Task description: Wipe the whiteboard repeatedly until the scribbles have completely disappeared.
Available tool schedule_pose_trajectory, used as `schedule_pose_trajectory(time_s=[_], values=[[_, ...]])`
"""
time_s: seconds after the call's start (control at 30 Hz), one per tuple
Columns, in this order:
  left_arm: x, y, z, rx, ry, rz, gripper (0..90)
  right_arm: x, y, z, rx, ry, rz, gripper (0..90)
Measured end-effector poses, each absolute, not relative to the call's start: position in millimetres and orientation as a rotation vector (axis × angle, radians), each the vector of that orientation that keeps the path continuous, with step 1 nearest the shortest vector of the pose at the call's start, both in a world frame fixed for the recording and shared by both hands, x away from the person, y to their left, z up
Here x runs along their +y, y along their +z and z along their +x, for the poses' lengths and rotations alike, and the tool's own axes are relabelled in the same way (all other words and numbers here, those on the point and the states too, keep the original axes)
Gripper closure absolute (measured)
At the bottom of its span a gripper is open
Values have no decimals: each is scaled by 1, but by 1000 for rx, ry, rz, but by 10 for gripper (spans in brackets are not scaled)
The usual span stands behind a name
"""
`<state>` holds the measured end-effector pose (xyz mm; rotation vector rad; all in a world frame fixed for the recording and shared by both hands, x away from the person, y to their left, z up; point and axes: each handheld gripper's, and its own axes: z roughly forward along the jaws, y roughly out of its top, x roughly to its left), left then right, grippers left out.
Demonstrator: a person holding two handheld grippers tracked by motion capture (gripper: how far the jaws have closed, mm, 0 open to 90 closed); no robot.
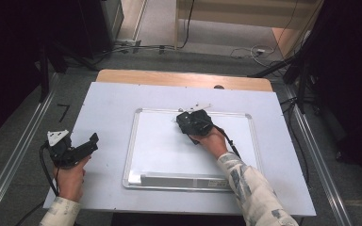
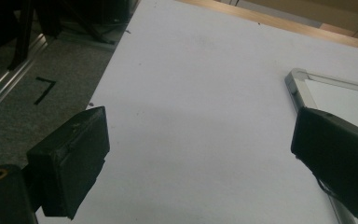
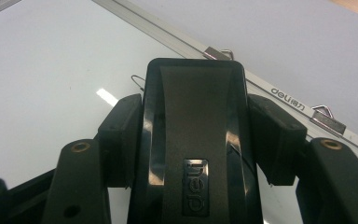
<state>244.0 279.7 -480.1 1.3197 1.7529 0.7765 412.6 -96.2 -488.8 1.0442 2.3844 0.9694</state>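
The left gripper [image 1: 82, 148] rests on the left part of the table [image 1: 108, 101], held by the left hand [image 1: 70, 176]. Its jaws stand spread wide apart, with bare table surface between them. In the left gripper view, one corner of the whiteboard [image 2: 298, 77] lies just beyond the jaw on the right side of that view.

The whiteboard [image 1: 160, 141] lies flat in the middle of the table, framed in silver metal. A tray [image 1: 184, 180] runs along its near edge.

The right gripper [image 1: 194, 123] sits over the upper middle of the whiteboard, held by the right hand [image 1: 212, 141]. Its jaws pinch a black eraser [image 3: 193, 140], one pad on each long side. The eraser stands between the pads and reaches past them toward the far frame of the whiteboard. Its top face carries a small "deli" badge. In the right gripper view, the far frame [image 3: 261, 84] with two metal hanger clips lies just beyond the eraser's front end.

The table has a pale top with a wooden strip [image 1: 184, 79] along its far edge. It stands on a grey carpeted floor [image 1: 23, 132]. Cables [image 1: 245, 51] lie on the floor beyond the table. Metal rails [image 1: 320, 155] run along both sides.
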Motion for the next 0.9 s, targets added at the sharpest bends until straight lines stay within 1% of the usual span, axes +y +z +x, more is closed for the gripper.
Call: schedule_pose_trajectory(time_s=[0.9], values=[[280,-480,244,1755,775,1318,45,-75,-489,415,2419,990,997,385]])
